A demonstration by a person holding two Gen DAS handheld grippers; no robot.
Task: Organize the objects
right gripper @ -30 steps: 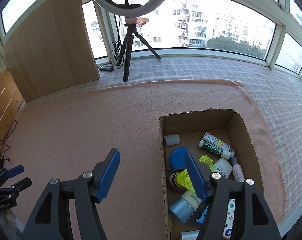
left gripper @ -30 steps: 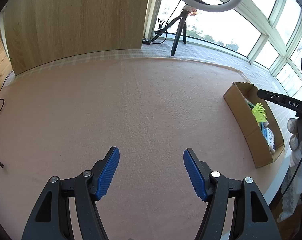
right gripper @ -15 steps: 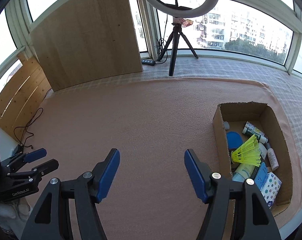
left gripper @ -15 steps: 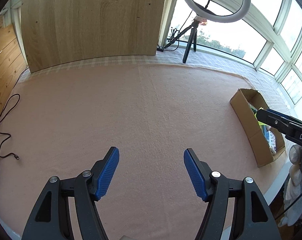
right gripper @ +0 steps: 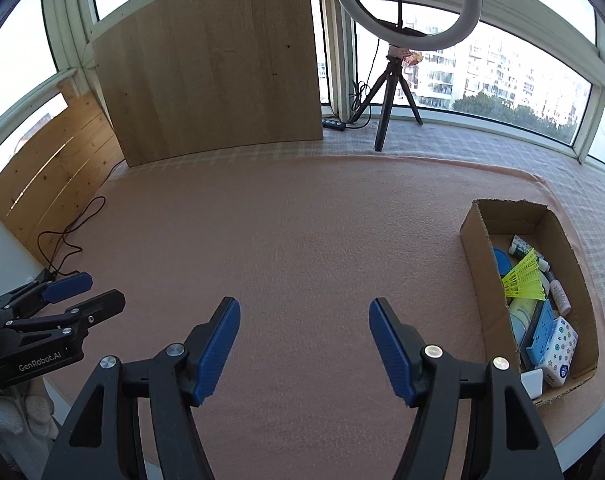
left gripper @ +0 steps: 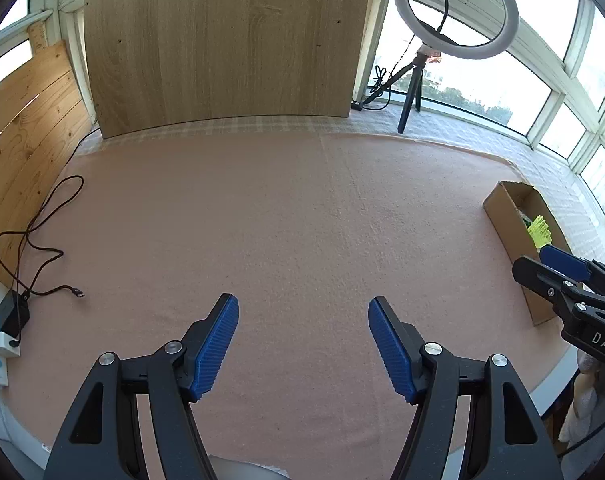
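A cardboard box (right gripper: 473, 248) stands on the pink cloth at the right, holding a yellow shuttlecock (right gripper: 522, 278), bottles, a blue lid and a patterned tissue pack (right gripper: 558, 344). The box also shows in the left wrist view (left gripper: 506, 220). My right gripper (right gripper: 304, 344) is open and empty, to the left of the box and above the cloth. My left gripper (left gripper: 302, 344) is open and empty above the bare cloth. Each gripper shows at the edge of the other's view, the right one (left gripper: 562, 272) and the left one (right gripper: 62, 300).
A ring light on a tripod (right gripper: 390, 92) stands at the back by the windows. A wooden board (right gripper: 214, 68) leans at the back left. A black cable (left gripper: 34, 236) and a charger in a socket strip (left gripper: 6, 316) lie at the left edge.
Both grippers have pulled back and up from the box, so more of the room and cloth shows. Both stay open and empty. The box contents have not moved.
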